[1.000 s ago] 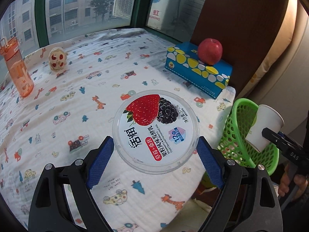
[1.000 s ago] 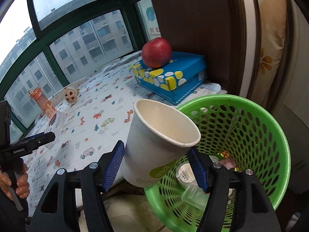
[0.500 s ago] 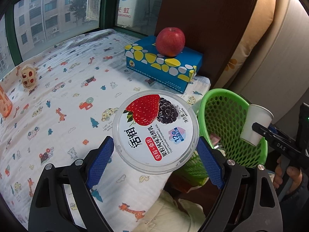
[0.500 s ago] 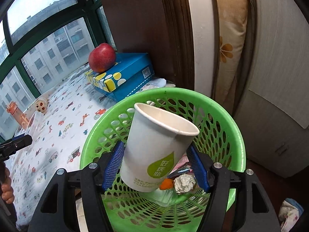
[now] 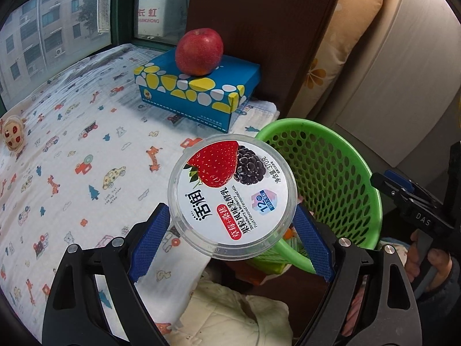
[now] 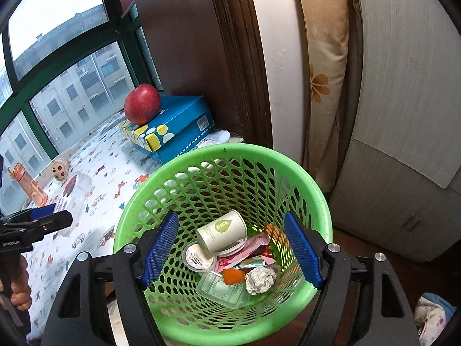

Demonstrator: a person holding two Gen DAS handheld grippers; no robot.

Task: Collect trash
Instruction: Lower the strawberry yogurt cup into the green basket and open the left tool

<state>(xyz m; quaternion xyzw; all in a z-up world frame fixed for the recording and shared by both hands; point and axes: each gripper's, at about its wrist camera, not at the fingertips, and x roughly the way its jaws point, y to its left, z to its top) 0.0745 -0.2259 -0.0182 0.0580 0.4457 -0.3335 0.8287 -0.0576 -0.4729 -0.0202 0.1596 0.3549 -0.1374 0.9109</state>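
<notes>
Right claw [image 6: 230, 248] hangs over the green basket [image 6: 288, 161], jaws opening with nothing between them. The paper cup [image 6: 222, 235] lies on its side in the basket bottom, next to a foil ball [image 6: 260, 279] and wrappers, so that piece looks done. Left claw [image 5: 232, 242] pinches the yogurt tub [image 5: 232, 199] by its sides, just beside the basket rim and not over it yet. I'd say the tub's next. No other trash that I can see near the basket.
</notes>
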